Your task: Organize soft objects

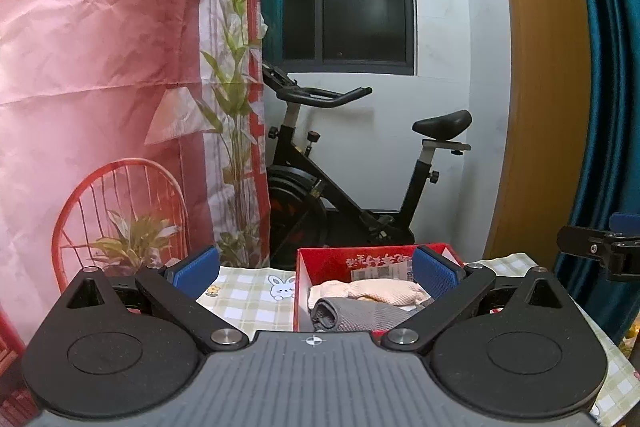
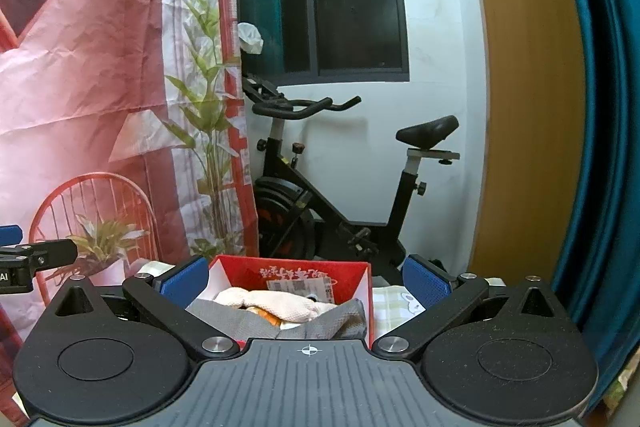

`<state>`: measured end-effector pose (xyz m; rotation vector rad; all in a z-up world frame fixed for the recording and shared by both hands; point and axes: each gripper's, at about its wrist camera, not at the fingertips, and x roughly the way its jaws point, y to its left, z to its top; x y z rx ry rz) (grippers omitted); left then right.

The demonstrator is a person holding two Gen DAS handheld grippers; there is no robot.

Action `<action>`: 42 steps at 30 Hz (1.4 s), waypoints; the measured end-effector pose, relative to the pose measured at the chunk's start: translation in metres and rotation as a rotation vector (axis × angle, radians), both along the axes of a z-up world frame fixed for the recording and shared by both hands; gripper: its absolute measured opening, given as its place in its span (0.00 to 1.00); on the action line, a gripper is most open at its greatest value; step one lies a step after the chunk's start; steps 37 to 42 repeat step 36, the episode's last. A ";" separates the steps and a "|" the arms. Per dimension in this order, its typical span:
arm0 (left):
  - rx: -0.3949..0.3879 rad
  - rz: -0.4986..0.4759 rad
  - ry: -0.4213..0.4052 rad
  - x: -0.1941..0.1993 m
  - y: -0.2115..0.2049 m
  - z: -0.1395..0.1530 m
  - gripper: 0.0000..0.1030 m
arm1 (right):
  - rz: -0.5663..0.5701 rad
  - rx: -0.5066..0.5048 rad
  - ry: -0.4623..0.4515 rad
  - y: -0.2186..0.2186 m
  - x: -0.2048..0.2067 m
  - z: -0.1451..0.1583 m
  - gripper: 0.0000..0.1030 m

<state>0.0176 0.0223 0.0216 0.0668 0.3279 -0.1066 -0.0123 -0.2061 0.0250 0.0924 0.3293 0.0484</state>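
The left gripper (image 1: pixel 316 273) is spread wide with nothing between its blue pads (image 1: pixel 198 267). Just beyond and slightly right of its centre line stands a red box (image 1: pixel 340 259) on a table covered by a green checked cloth (image 1: pixel 248 295) with a rabbit print. Inside the box lie a cream cloth (image 1: pixel 372 291) toward the far side and a grey cloth (image 1: pixel 356 315) nearer, both below the fingertips and not touched by them.

The right gripper (image 2: pixel 306 281) is likewise wide open and empty, and in its view the same red box (image 2: pixel 292 269) sits almost straight ahead between the fingers, with the cream cloth (image 2: pixel 276 303) resting on the grey cloth (image 2: pixel 248 319); something orange peeks out between them (possibly another soft item, too hidden to tell).

Behind the table stand an exercise bike (image 1: pixel 352 183), a printed pink backdrop (image 1: pixel 100 67) on the left and a teal curtain (image 1: pixel 600 67) on the right.
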 end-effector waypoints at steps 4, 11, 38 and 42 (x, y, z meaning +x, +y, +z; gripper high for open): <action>-0.003 -0.010 -0.001 -0.002 0.000 -0.001 1.00 | -0.001 0.002 0.006 0.000 0.000 -0.002 1.00; -0.007 -0.013 0.010 -0.001 0.002 -0.004 1.00 | 0.004 0.001 0.009 0.003 0.000 -0.004 1.00; -0.041 -0.027 0.031 0.000 0.005 -0.008 1.00 | 0.012 0.000 0.022 0.010 0.001 -0.013 1.00; -0.041 -0.027 0.031 0.000 0.005 -0.008 1.00 | 0.012 0.000 0.022 0.010 0.001 -0.013 1.00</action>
